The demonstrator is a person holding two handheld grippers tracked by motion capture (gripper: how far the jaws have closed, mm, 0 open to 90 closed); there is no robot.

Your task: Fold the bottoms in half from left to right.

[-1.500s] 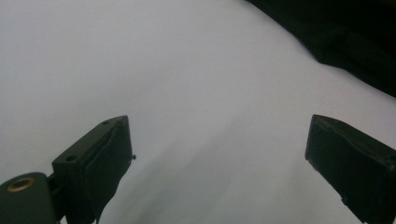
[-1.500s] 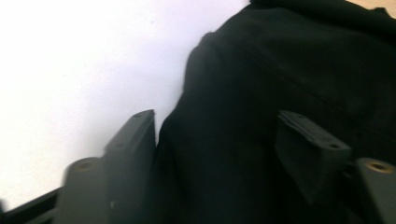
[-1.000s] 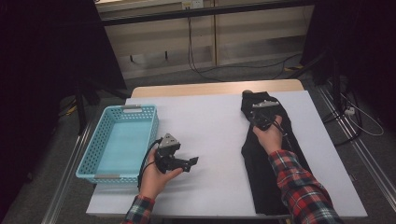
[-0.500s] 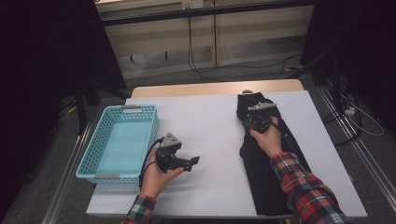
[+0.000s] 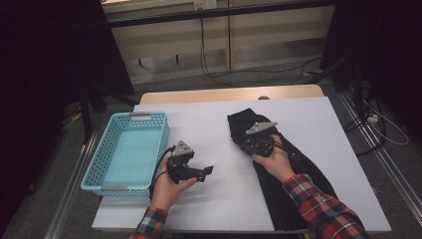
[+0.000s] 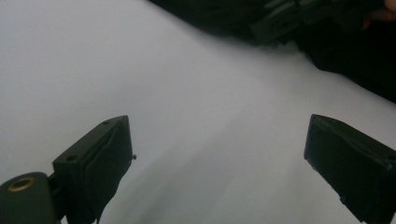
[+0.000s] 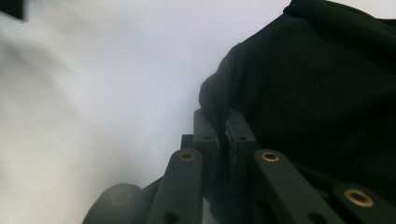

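My right gripper [image 5: 250, 144] pinched tight on edge of black garment [image 5: 278, 169], fold caught between pads [image 7: 236, 135]. Garment lies along right half of white table [image 5: 219, 124], running from centre toward 5 o'clock under my right forearm. My left gripper [image 5: 201, 173] low at 7 o'clock of table, jaws spread wide, nothing between, white surface beneath. Blue basket [image 5: 124, 152] at 9 o'clock, just beside left hand.

Basket [image 5: 128, 152] on the table [image 5: 214, 119] along its left edge, garment [image 5: 283, 174] lying on the right half from mid-table to the near edge, left hand-held gripper [image 5: 201, 172] between basket and garment, right hand-held gripper [image 5: 247, 144] on the garment's far end.
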